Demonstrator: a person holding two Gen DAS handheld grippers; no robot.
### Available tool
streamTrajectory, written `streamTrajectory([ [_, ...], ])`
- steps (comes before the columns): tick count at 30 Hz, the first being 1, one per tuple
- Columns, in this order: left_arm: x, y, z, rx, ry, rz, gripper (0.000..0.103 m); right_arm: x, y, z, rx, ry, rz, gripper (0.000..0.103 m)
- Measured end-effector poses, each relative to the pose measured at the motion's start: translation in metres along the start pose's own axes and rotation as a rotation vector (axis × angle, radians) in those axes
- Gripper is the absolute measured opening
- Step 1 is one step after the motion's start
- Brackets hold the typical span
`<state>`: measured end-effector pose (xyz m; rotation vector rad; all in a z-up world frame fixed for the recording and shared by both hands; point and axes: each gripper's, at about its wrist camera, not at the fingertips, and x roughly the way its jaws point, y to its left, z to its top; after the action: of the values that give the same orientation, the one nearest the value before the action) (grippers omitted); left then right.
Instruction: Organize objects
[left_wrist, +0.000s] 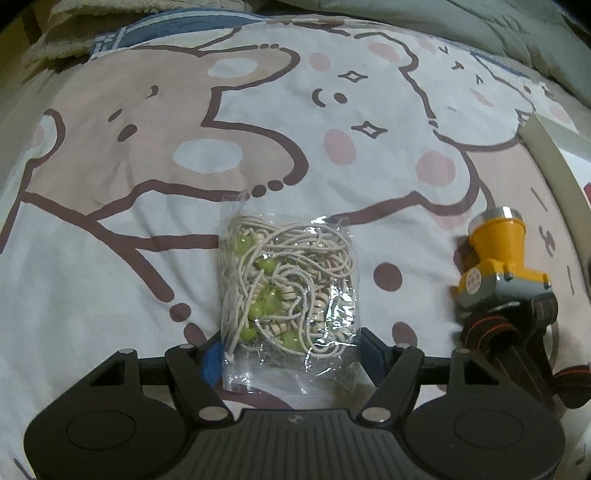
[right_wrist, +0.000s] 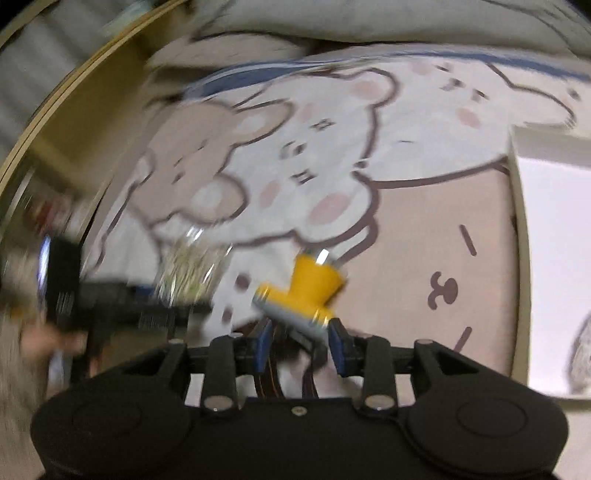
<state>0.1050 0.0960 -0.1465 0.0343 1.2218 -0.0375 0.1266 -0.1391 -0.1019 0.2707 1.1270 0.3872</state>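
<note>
Between the left tongs (left_wrist: 291, 354), spread with pads flanking it, a clear bag (left_wrist: 290, 295) of cream cord and green beads is seen on the bed's cartoon-bear sheet (left_wrist: 147, 158). Blurred, the right tongs (right_wrist: 301, 347) seem parted just behind a yellow headlamp (right_wrist: 306, 291) with a silver rim and dark strap.
</note>
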Motion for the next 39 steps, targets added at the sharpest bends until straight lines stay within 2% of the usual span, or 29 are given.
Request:
streamTrajectory([
  [6, 0.000, -0.004, -0.001, 0.028, -0.003, 0.021, 0.075, 0.035, 0.001, 0.019, 0.190, 0.009, -0.078, 0.044],
  [8, 0.000, -0.004, 0.001, 0.042, -0.004, 0.029, 0.077, 0.045, 0.001, 0.022, 0.230, 0.017, -0.132, 0.045],
  [10, 0.001, -0.005, 0.004, 0.061, -0.012, 0.052, 0.082, 0.054, 0.002, 0.024, 0.259, 0.033, -0.177, 0.046],
  [13, 0.004, -0.005, 0.009, 0.080, -0.012, 0.062, 0.086, 0.066, 0.002, 0.027, 0.288, 0.059, -0.186, 0.046],
  [22, 0.017, 0.005, 0.023, 0.000, 0.028, 0.019, 0.086, 0.089, 0.004, 0.028, 0.273, 0.108, -0.199, 0.045],
  [31, 0.025, -0.003, 0.024, 0.013, 0.041, 0.048, 0.087, 0.107, 0.009, 0.030, 0.166, 0.142, -0.183, 0.042],
  [32, 0.024, -0.003, 0.024, 0.014, 0.040, 0.046, 0.086, 0.108, 0.010, 0.030, 0.158, 0.142, -0.178, 0.042],
  [36, 0.019, -0.001, 0.025, 0.008, 0.032, 0.019, 0.069, 0.105, 0.012, 0.030, 0.114, 0.129, -0.162, 0.042],
  [39, 0.015, 0.003, 0.026, -0.012, 0.027, 0.012, 0.065, 0.099, 0.014, 0.031, 0.082, 0.109, -0.145, 0.042],
])
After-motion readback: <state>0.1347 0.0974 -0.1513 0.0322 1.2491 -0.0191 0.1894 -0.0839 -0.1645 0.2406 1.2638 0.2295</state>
